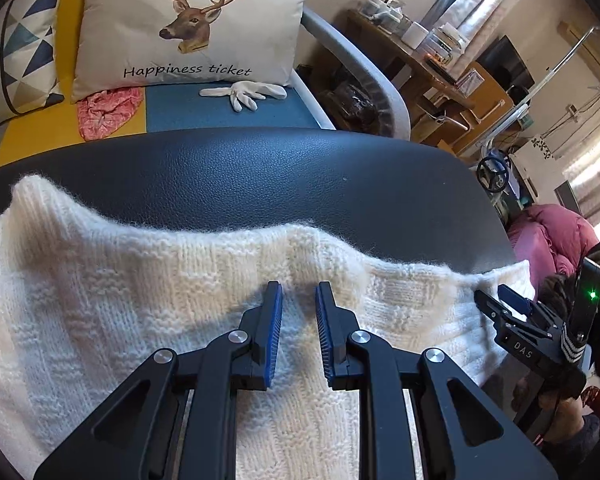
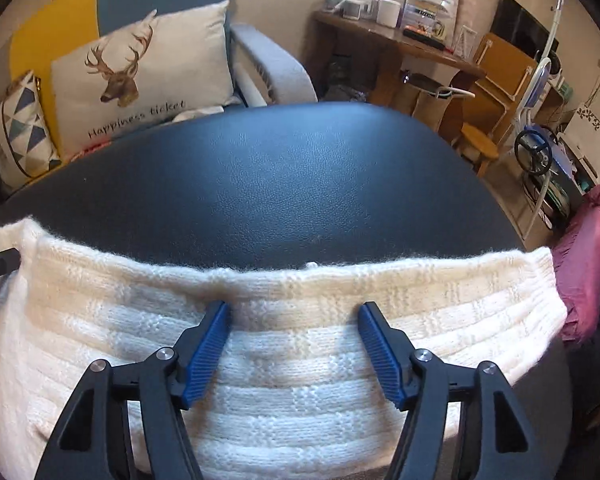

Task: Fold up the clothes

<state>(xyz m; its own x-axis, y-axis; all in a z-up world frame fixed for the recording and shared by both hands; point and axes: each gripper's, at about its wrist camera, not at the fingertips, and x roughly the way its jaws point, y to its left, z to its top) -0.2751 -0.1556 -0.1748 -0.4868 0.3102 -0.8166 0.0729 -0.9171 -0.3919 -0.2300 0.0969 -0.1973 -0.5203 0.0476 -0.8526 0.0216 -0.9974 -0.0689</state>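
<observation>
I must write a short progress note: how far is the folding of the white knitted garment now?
Done: the white knitted garment lies in a long band along the near edge of the black padded surface, apparently folded at least once. In hand: nothing is gripped; the left tool stands narrowly open and the right tool wide open, both over the knit. Left: probably further folds to make it compact.

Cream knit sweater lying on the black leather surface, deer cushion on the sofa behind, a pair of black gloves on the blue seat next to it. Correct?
One thing off: the gloves are white, not black, as the left wrist view shows. The rest holds: the cream knit sweater lies on the black leather surface, and the deer cushion sits on the sofa behind, gloves on its blue seat.
</observation>
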